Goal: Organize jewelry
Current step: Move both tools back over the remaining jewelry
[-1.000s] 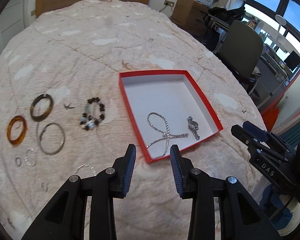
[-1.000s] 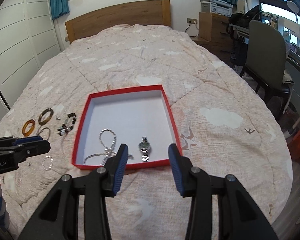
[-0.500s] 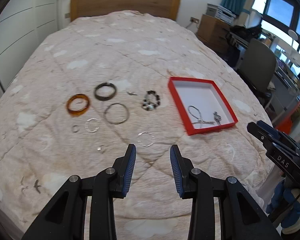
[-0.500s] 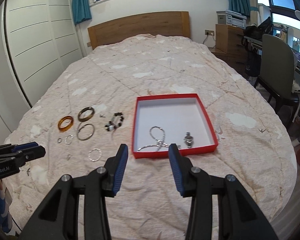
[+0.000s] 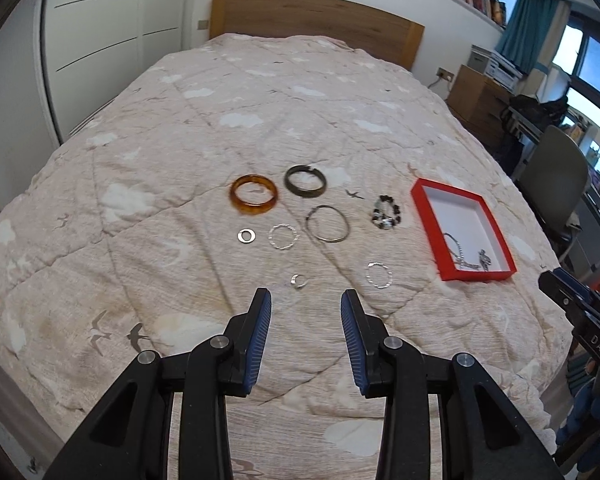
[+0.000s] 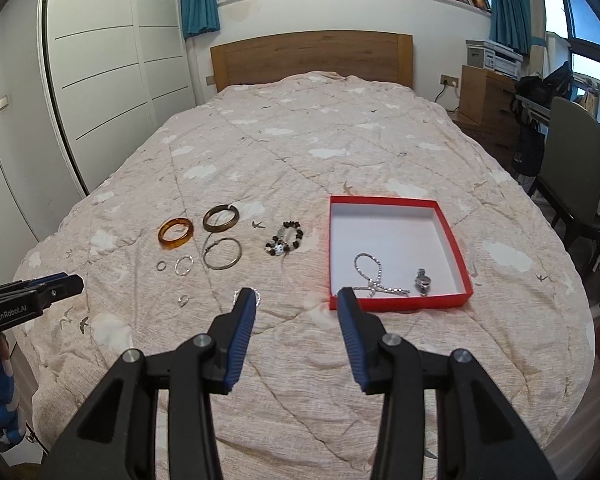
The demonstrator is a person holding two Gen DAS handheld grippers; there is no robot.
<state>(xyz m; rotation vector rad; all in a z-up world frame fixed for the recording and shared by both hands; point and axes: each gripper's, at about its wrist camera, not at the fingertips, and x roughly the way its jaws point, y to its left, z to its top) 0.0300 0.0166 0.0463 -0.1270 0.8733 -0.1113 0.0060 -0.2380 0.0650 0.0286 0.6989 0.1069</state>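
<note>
Since a second ago we have pulled both grippers back from the red box (image 6: 398, 254); left gripper (image 5: 305, 304) and right gripper (image 6: 296, 304) stay spread, holding nothing. Ahead of our fingers we count eight loose pieces on the quilt (image 5: 260, 120); in the box two pieces, tangled and hard to read.

The right gripper's left finger (image 6: 245, 312) partly hides a thin silver ring (image 6: 256, 294) on the quilt.
</note>
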